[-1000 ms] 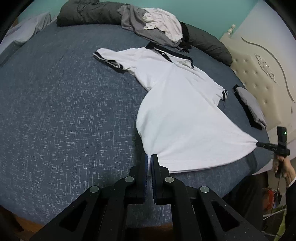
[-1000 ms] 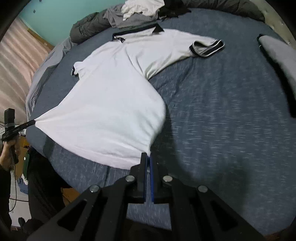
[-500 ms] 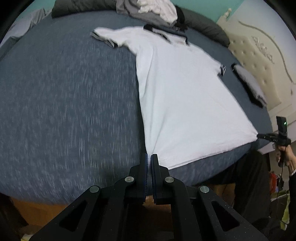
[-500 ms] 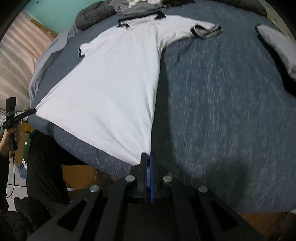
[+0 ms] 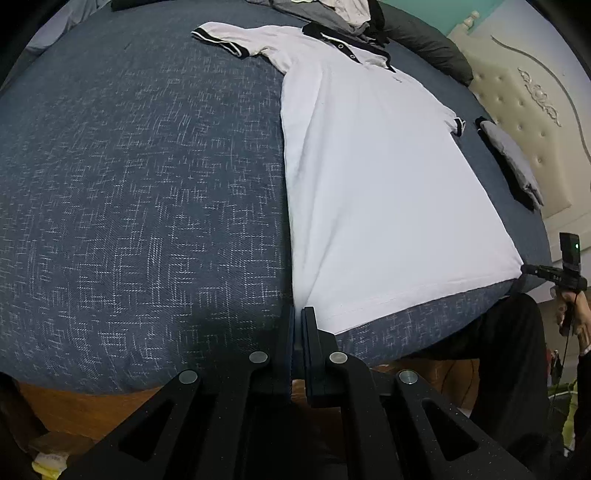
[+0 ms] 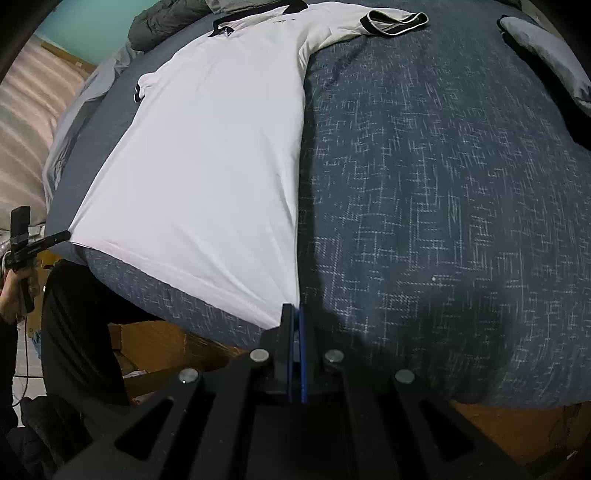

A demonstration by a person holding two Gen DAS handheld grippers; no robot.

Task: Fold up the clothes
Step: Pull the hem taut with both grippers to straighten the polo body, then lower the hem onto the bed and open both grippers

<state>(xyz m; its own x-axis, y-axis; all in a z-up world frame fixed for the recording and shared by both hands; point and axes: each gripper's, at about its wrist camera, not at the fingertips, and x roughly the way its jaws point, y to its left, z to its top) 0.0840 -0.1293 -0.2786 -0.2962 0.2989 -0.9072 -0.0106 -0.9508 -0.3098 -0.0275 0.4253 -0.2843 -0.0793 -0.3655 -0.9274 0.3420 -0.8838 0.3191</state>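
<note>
The heap of grey and pale clothes (image 5: 332, 11) at the far edge of the bed is cut off by the frame, and what it holds cannot be told apart. The white polo shirt (image 5: 373, 177), smooth knit with a dark collar and dark-trimmed sleeves, lies flat and stretched taut on the blue bedspread (image 5: 147, 192), a coarse weave flecked with pale crosshatch. The left gripper (image 5: 297, 314) pinches one hem corner, jaws pressed together on the cloth; the right gripper (image 6: 294, 314) pinches the other corner likewise. A folded grey garment (image 5: 511, 162) rests beside the tufted cream headboard (image 5: 524, 110).
</note>
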